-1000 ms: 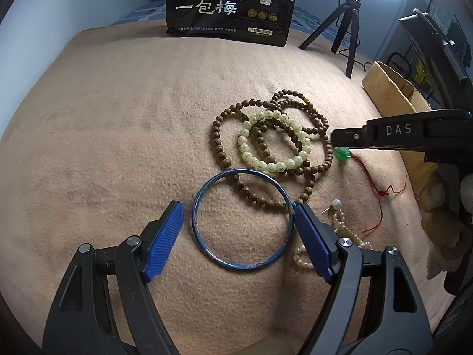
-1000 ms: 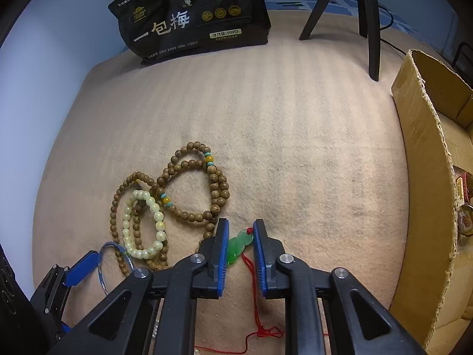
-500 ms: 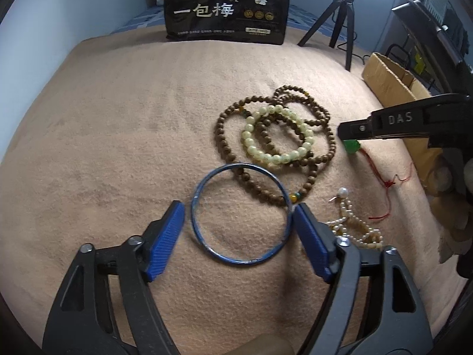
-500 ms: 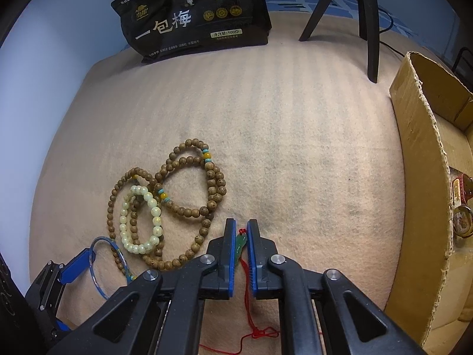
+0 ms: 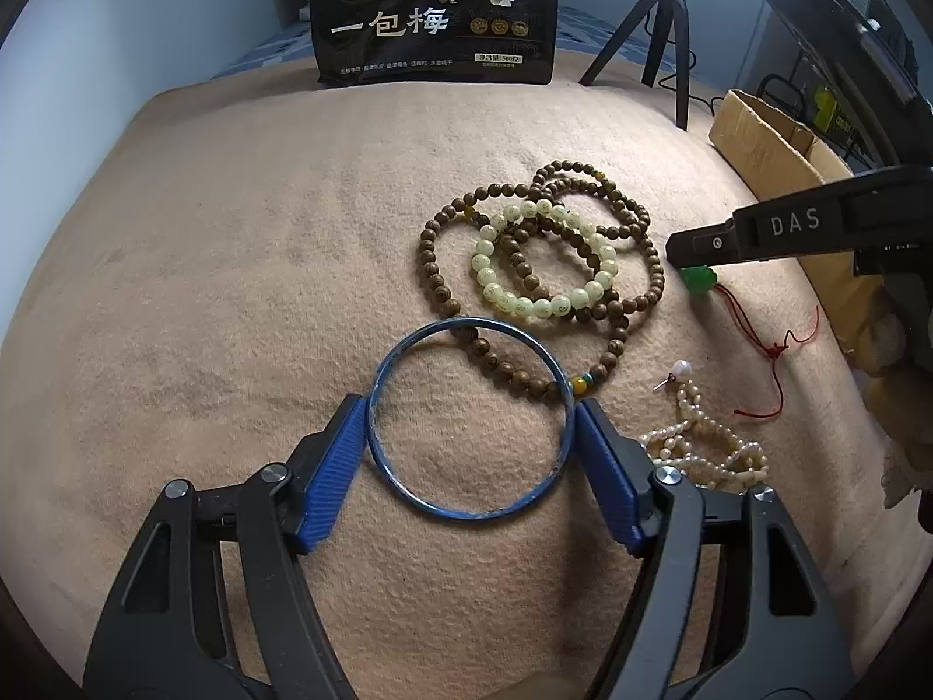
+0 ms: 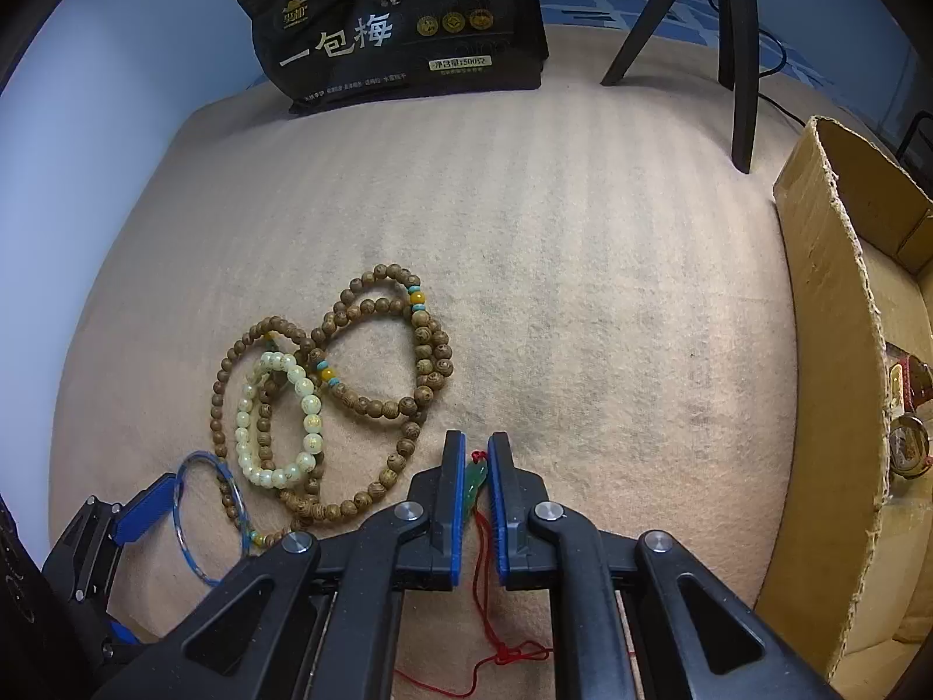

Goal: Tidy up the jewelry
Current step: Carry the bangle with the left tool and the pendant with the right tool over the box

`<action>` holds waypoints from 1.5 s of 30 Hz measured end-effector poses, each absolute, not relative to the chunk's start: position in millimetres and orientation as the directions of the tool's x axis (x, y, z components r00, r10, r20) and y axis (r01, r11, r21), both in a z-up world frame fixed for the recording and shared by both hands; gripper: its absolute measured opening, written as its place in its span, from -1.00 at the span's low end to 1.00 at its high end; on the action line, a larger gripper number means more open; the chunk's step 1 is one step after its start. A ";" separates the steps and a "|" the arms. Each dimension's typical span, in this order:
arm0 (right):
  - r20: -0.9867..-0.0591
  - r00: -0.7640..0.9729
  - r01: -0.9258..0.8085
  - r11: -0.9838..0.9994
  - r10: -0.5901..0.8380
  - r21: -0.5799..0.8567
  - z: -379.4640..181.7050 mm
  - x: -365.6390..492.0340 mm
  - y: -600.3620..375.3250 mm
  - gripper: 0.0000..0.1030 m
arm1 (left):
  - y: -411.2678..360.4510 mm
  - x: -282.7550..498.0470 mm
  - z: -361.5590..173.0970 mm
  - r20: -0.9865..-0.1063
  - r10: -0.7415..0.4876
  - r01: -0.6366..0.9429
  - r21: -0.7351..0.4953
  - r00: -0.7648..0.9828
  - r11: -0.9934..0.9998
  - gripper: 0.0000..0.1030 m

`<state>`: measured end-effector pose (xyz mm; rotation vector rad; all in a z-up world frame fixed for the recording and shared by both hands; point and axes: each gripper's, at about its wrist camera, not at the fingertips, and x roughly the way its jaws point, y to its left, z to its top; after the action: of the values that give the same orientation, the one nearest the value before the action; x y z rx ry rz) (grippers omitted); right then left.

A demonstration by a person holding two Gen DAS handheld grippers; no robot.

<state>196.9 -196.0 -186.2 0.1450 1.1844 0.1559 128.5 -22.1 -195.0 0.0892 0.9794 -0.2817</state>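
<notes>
A blue bangle point(image 5: 470, 417) lies on the tan blanket with my left gripper point(image 5: 470, 408) closed on its two sides, pads touching the ring. It also shows in the right wrist view point(image 6: 201, 516). My right gripper point(image 6: 476, 469) is shut on a green jade pendant point(image 6: 475, 481) with a red cord point(image 6: 490, 612) trailing back. The pendant also shows in the left wrist view point(image 5: 698, 279) under the right gripper's fingers point(image 5: 729, 242). A brown wooden bead strand point(image 5: 525, 268) and a pale green bead bracelet point(image 5: 542, 262) lie tangled beyond the bangle.
A pearl necklace point(image 5: 700, 443) lies right of the left gripper. An open cardboard box point(image 6: 839, 350) stands at the right edge. A black snack bag point(image 5: 434, 14) and a tripod point(image 5: 659, 29) stand at the back of the blanket point(image 5: 204, 291).
My left gripper has closed in until its pads touch the bangle's sides. My right gripper has closed on the green pendant and tilted it up on edge.
</notes>
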 end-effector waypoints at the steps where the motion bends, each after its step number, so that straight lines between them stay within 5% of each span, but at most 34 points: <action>1: -0.907 0.371 -0.046 0.980 0.198 0.195 -185.3 196.5 -196.1 -0.90 | -21.8 128.9 -194.9 -0.829 -0.197 0.275 -0.055 0.524 0.960 0.42; 45: -0.717 0.665 -0.001 0.961 0.207 0.276 -41.5 114.4 -305.1 -0.94 | -91.1 93.7 -83.7 -0.679 -0.410 0.419 -0.164 0.609 0.893 0.42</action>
<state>114.4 -305.1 -41.5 0.2619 0.8369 0.1191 93.7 -91.1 -83.7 0.0121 0.7814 -0.4786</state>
